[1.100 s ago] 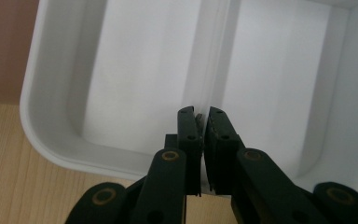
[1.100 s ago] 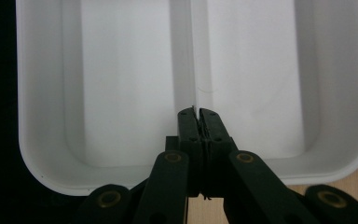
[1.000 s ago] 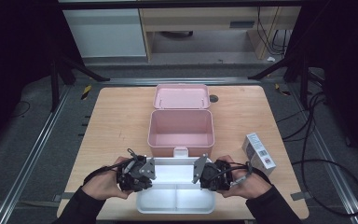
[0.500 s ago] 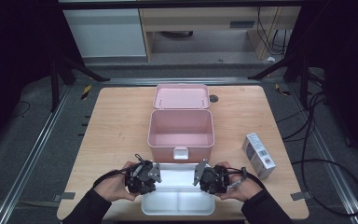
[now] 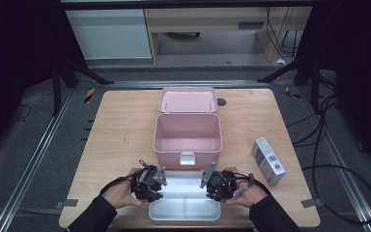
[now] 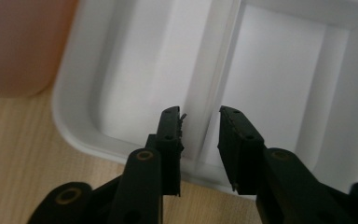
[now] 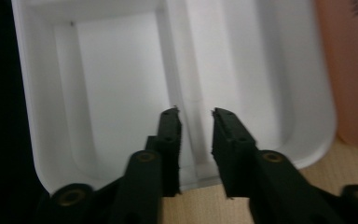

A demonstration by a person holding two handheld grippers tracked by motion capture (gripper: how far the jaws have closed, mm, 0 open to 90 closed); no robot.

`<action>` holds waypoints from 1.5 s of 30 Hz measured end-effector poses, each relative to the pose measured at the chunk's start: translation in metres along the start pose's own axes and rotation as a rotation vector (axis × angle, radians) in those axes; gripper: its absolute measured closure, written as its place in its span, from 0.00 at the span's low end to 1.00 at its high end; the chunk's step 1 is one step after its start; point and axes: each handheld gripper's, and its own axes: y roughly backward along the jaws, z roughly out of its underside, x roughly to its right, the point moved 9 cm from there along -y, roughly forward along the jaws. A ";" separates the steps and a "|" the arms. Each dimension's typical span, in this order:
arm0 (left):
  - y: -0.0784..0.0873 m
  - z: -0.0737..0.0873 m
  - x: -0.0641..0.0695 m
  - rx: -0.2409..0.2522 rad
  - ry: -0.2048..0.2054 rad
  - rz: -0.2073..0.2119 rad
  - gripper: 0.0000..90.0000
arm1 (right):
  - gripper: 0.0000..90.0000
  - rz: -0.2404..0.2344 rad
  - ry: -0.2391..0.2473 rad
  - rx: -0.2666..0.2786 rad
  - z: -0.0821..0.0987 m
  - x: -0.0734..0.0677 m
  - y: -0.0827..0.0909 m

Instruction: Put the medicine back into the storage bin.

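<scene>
White divided tray sits at near edge of wooden surface, just in front of open pink box, w/ the box's latch facing it. Tray has two compartments split by a centre wall.

Left hand-held gripper is at tray's left end, right hand-held gripper at its right end, each held by a hand coming in from the bottom.

Left gripper view: left hand-held gripper has jaws apart, having just been opening; the tray's divider wall runs between the two jaws, pads not pressing on it. Blurred pink box wall at upper left.

Right gripper view: right hand-held gripper likewise has jaws apart, just been opening, straddling the tray's divider w/ no squeeze on it. Pink box at right edge.

Box lid lies flat behind the box, box interior bare. Small white carton lies on the surface to the right, near the right hand but apart from tray.
</scene>
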 end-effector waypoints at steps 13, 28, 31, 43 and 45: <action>0.041 0.029 -0.054 0.224 0.382 -0.224 0.42 | 0.38 0.211 -0.309 0.234 0.015 0.042 0.042; 0.039 0.063 -0.090 0.281 0.626 -0.316 0.32 | 0.27 0.485 -0.596 0.384 0.050 0.102 0.114; 0.042 0.066 -0.095 0.305 0.651 -0.354 0.30 | 0.25 0.546 -0.632 0.378 0.063 0.110 0.125; 0.048 0.075 -0.104 0.349 0.707 -0.392 0.31 | 0.26 0.596 -0.796 0.266 0.122 0.126 0.122; 0.047 0.076 -0.104 0.344 0.707 -0.389 0.33 | 0.26 0.583 -0.802 0.241 0.126 0.126 0.116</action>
